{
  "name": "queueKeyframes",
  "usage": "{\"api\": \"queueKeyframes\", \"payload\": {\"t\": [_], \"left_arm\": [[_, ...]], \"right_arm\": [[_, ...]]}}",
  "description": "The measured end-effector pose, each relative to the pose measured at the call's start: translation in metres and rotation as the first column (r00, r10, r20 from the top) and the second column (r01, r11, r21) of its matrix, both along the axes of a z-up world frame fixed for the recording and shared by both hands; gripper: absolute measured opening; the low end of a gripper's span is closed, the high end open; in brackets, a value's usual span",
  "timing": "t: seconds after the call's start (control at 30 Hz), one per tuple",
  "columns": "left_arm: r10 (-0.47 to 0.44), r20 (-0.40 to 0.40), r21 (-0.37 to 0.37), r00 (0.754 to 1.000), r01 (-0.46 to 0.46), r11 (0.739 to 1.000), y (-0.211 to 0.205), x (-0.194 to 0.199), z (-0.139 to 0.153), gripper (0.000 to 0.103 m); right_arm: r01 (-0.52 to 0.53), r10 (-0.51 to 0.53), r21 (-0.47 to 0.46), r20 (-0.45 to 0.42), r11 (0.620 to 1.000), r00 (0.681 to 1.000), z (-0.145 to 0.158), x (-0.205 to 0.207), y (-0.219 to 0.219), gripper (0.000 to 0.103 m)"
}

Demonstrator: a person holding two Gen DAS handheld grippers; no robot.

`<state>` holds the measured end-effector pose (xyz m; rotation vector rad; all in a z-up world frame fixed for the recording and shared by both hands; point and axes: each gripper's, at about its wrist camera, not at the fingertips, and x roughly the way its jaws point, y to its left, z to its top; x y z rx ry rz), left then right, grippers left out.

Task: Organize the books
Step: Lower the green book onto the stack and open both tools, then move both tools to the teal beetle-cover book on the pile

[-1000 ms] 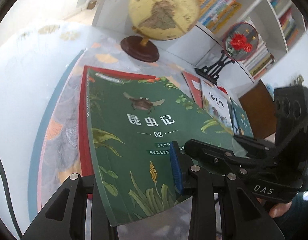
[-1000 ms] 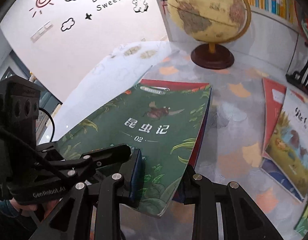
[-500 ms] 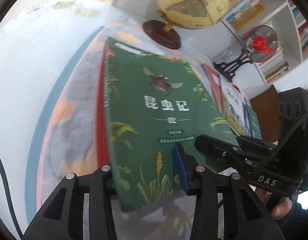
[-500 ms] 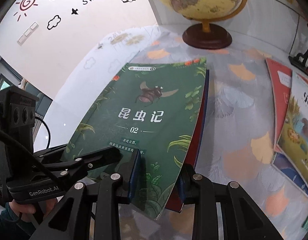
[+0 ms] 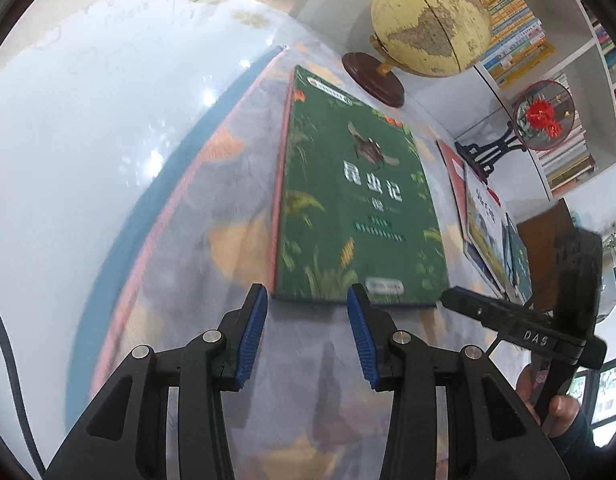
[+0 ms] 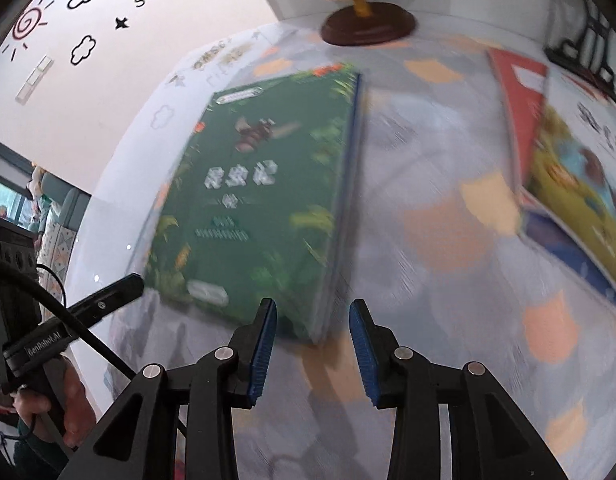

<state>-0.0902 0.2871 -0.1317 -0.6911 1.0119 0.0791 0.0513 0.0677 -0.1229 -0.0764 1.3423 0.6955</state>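
The left gripper (image 5: 307, 332) is low over the counter (image 5: 211, 208) and its two fingers (image 5: 251, 330) with blue pads are apart, with nothing between them. The right gripper (image 6: 312, 346) is the same: its fingers (image 6: 263, 346) are spread apart and hold nothing. Just past both sets of fingers lies the green book (image 5: 358, 208), flat on the counter with its cover up. It has a bug and white letters on the cover. It rests on top of another book, and only the red edge (image 5: 279, 184) of that one peeks out along its left side. In the left view the near edge of the green book is just beyond the fingertips, not touching them. In the right view the book's near right corner sits close to the gap between the fingers, but that picture is blurry, so it is hard to tell if it touches. The counter has a soft cover with orange leaf shapes on it. Off to the right lies a bunch of other books (image 6: 572, 160), some red, some yellow and blue, partly on top of each other. Farther back stands a yellow globe (image 5: 430, 24) on a dark round foot. Behind it is a round fan with red flowers (image 5: 542, 116) on a black stand, and shelves full of books (image 5: 516, 36)
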Motion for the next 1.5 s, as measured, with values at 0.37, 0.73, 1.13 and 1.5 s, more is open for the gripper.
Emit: {"api": "queueKeyframes", "payload": {"t": [0.37,0.73,1.13,1.5], "left_arm": [[-0.160,0.012,0.030,0.987,0.160,0.987,-0.096,0.016,0.024,0.039],[-0.358,0.006,0.047,0.934,0.358,0.933,-0.239,0.056,0.043,0.039],[-0.522,0.050,0.111,0.852,0.514,0.850,-0.355,0.096,0.079,0.047],[-0.562,0.095,0.222,0.822,0.533,0.817,-0.410,0.148,0.105,0.061]], "right_arm": [[0.137,-0.135,0.021,-0.062,0.990,0.989,-0.003,-0.035,-0.092,0.038],[0.252,-0.252,0.086,-0.014,0.964,0.968,0.032,-0.024,-0.207,0.051],[0.350,-0.358,0.101,0.083,0.931,0.930,0.073,-0.012,-0.317,0.051],[0.482,-0.503,0.152,0.176,0.863,0.846,0.090,0.001,-0.403,0.051]]}}
